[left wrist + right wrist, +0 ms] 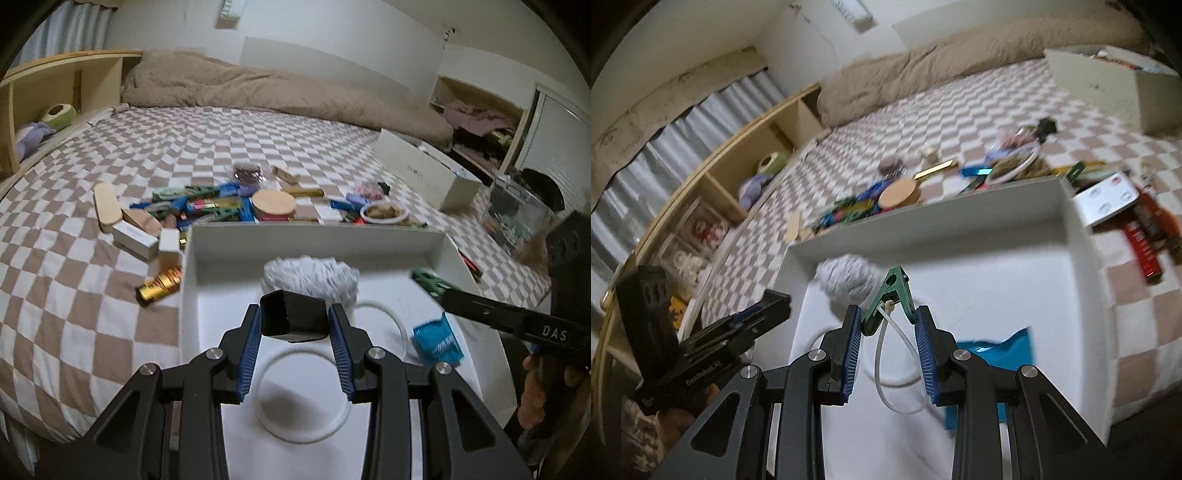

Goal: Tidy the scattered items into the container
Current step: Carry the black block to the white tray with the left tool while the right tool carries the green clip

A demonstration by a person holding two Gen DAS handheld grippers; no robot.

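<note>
Checkered bed [92,295] under everything, beige duvet [258,88] bunched at the far wall; the scattered pile [221,210] sits just beyond the white container's [317,236] far wall, so most of the tidying is not yet done. My left gripper [293,321] has its jaws clamped on a black block [291,317], held over the container's left half; let go crooked and I judge it could tumble onto the fluffy white puff [314,275] or the white ring [266,417] lying inside. My right gripper [888,321] has its jaws pinching a green clip [888,299] with a white loop [886,373] dangling; that loop might snag a pad on release. Inside to the right: a blue packet [437,341].
</note>
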